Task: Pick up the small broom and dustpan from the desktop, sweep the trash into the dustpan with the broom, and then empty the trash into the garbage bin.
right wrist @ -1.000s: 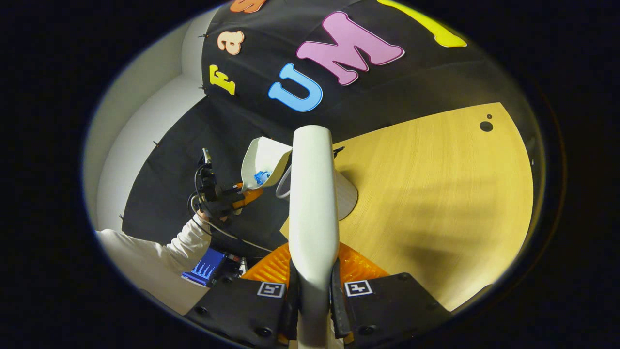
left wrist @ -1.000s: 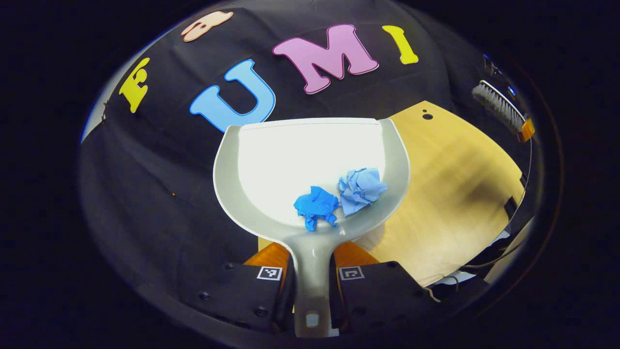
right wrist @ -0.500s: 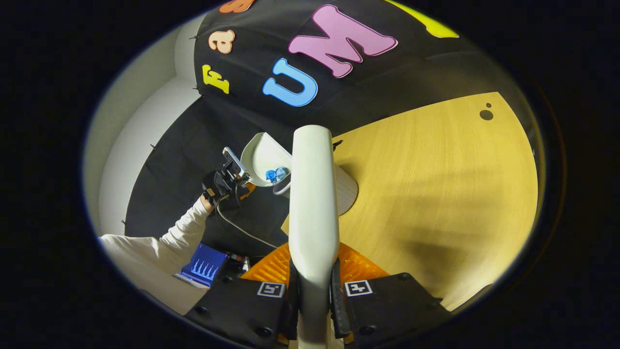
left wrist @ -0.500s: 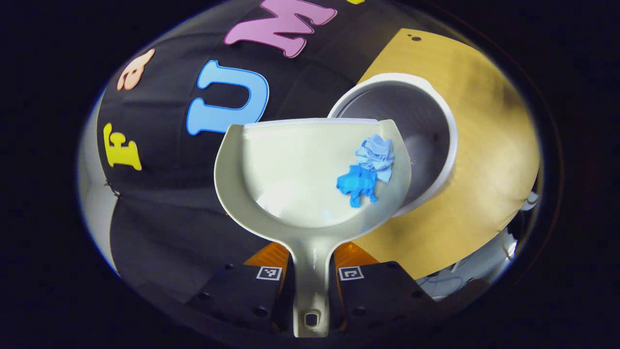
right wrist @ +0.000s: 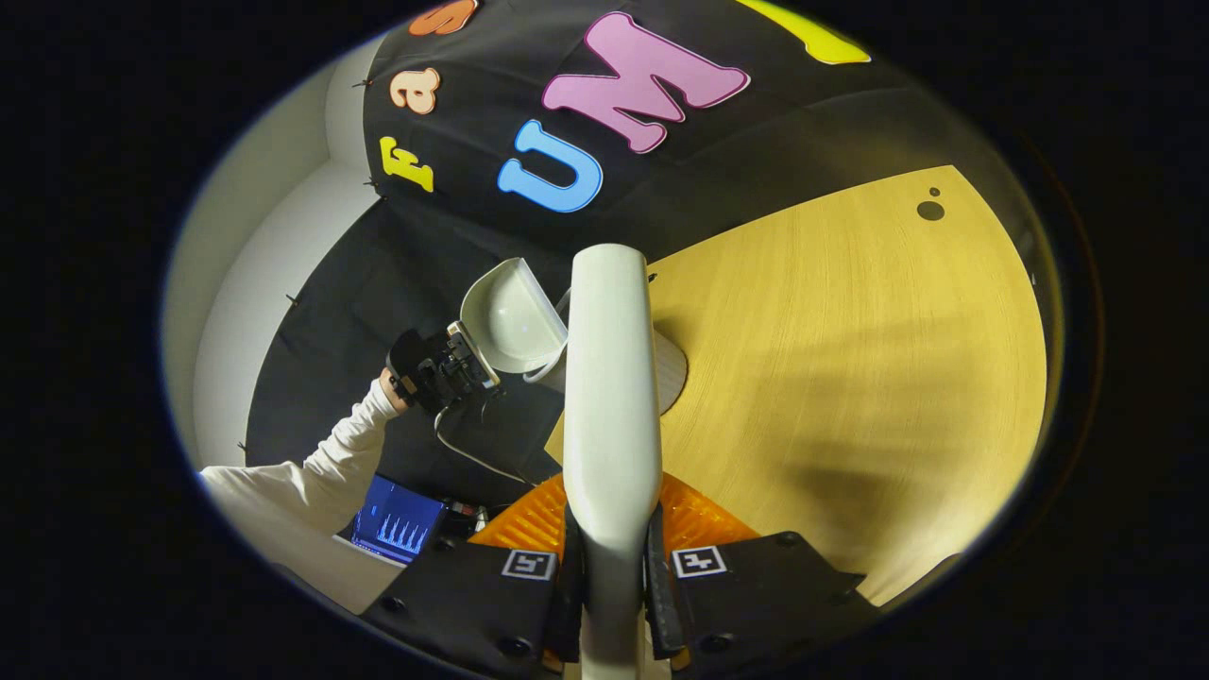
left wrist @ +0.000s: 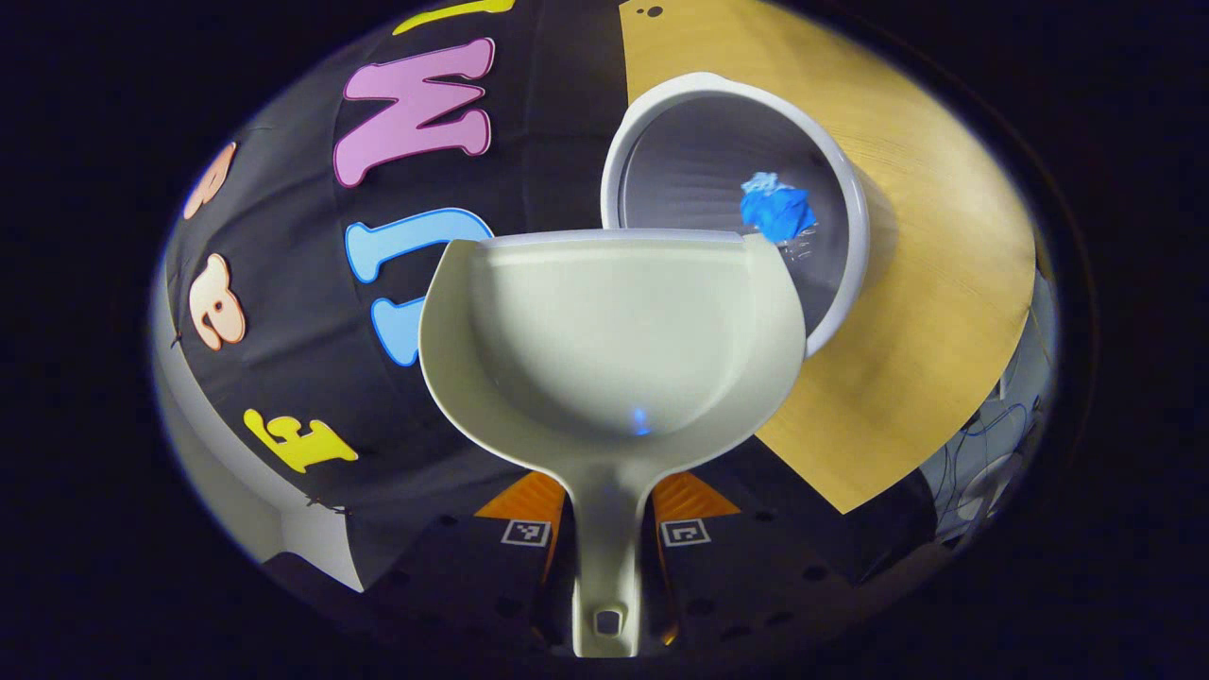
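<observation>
My left gripper (left wrist: 605,529) is shut on the handle of the pale grey dustpan (left wrist: 609,331), which is tipped toward the white garbage bin (left wrist: 642,161). The pan's scoop is empty. Crumpled blue paper trash (left wrist: 776,208) lies inside the bin. In the right gripper view, my right gripper (right wrist: 612,559) is shut on the broom's white handle (right wrist: 612,378), held upright over the table. Farther off there, the left gripper (right wrist: 439,366) holds the dustpan (right wrist: 510,316) tilted over the bin (right wrist: 672,370), which the broom handle partly hides.
The bin stands at the corner of the yellow wooden table (right wrist: 850,378), close to the black cloth wall. A white sleeve (right wrist: 312,463) reaches to the left gripper. Below it sits a blue screen (right wrist: 399,524). Cables (left wrist: 982,453) hang past the table's edge.
The dustpan has tipped further over the bin. Both blue paper wads slid out of it into the bin. The right gripper with the broom has barely moved.
</observation>
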Tool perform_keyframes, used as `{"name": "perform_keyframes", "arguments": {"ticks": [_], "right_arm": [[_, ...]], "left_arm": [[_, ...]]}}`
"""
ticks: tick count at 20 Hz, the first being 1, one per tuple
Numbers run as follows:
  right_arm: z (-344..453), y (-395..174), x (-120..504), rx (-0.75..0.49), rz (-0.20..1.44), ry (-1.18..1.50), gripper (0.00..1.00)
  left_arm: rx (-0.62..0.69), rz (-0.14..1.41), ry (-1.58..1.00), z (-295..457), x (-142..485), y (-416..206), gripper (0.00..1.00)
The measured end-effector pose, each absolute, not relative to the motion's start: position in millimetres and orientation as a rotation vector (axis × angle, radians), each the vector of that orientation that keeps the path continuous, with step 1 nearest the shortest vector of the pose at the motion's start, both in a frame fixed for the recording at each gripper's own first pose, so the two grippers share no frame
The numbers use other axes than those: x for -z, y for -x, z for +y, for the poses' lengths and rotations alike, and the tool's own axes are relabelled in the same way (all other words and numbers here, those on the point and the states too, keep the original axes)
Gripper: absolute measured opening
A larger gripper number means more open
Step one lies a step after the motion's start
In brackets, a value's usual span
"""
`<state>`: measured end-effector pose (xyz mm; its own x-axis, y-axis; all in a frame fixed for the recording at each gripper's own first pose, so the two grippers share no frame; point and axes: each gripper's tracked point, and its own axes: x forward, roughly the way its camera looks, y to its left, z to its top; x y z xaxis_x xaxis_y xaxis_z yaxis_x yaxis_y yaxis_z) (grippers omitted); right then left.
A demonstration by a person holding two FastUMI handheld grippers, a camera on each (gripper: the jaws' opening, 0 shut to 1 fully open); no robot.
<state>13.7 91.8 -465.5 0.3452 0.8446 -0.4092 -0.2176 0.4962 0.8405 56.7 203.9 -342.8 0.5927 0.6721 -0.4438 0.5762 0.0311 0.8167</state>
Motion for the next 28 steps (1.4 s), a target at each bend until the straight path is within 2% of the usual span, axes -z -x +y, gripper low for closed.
{"name": "perform_keyframes", "arguments": {"ticks": [3, 8, 11, 14, 18, 21, 25, 28], "right_arm": [[90.0, -11.2, 466.8, -0.781, 0.983, -0.769, 0.3], [91.8, -14.9, 459.8, -0.778, 0.975, -0.79, 0.3], [92.0, -26.1, 461.8, -0.753, 0.979, -0.776, 0.3], [89.2, -53.1, 465.2, -0.678, 0.974, -0.728, 0.3], [87.6, -83.7, 484.5, -0.517, 0.973, -0.646, 0.3], [94.1, -77.7, 520.0, -0.413, 1.049, -0.583, 0.3], [110.8, -58.4, 575.7, -0.297, 1.199, -0.57, 0.31], [111.1, -28.5, 622.8, -0.227, 1.309, -0.452, 0.31]], "left_arm": [[-0.115, 1.035, -1.506, 197.0, 344.5, -53.9, 0.26], [-0.093, 0.906, -1.044, 137.5, 334.3, -58.7, 0.26], [0.008, 0.814, -0.705, 74.7, 326.8, -60.7, 0.26], [0.1, 0.801, -0.429, 5.2, 338.6, -47.3, 0.26], [0.203, 0.864, -0.233, -67.1, 370.3, -21.4, 0.26], [0.231, 0.962, -0.053, -104.2, 411.9, 3.0, 0.26], [0.159, 1.095, -0.045, -111.3, 492.9, 21.1, 0.26], [0.17, 1.156, -0.104, -128.0, 523.4, 34.0, 0.27]]}}
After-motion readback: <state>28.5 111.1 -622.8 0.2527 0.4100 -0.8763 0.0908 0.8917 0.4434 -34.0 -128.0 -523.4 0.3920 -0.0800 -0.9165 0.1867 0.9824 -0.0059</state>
